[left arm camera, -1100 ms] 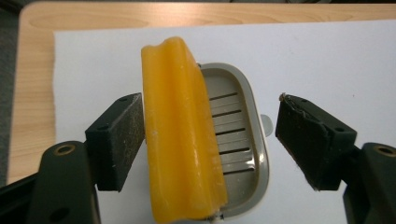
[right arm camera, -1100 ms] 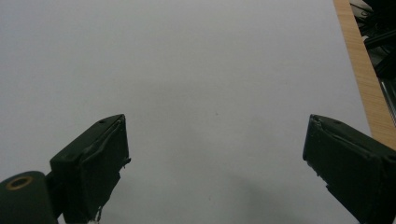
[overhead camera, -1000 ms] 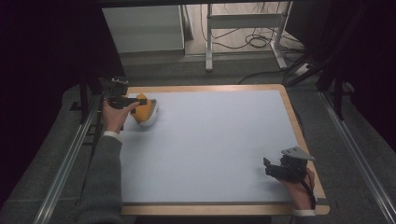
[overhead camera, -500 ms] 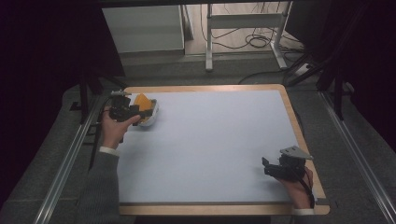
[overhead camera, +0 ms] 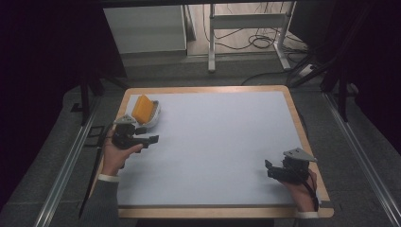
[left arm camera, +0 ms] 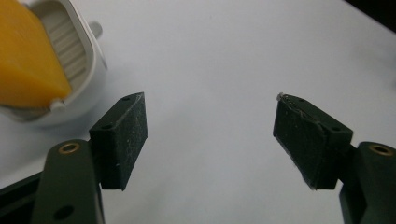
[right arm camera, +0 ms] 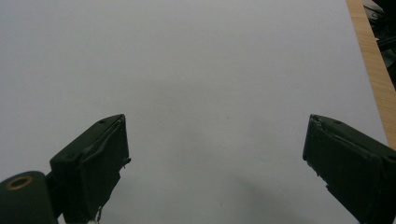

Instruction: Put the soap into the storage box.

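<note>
An orange sponge [overhead camera: 142, 108] stands tilted in a white ribbed holder [overhead camera: 152, 120] at the table's far left corner; the sponge [left arm camera: 25, 56] and holder [left arm camera: 86, 65] also fill the upper left of the left gripper view. My left gripper [overhead camera: 152, 139] hovers just in front of the holder, jaws wide apart and empty, pointing right across the white mat. My right gripper [overhead camera: 268, 169] rests near the front right of the mat, open, with nothing between its jaws. In the right gripper view only bare mat lies past the black pads [right arm camera: 100, 161].
A white mat [overhead camera: 213, 142] covers the wooden-edged table [overhead camera: 305, 137]. Metal rails run along both sides of the table. Behind it stand a white cabinet [overhead camera: 144, 28], a desk frame [overhead camera: 246, 33] and loose floor cables [overhead camera: 265, 42].
My left gripper has pulled back from the sponge holder toward the front and now sits apart from it, pointing right. The right gripper has barely moved.
</note>
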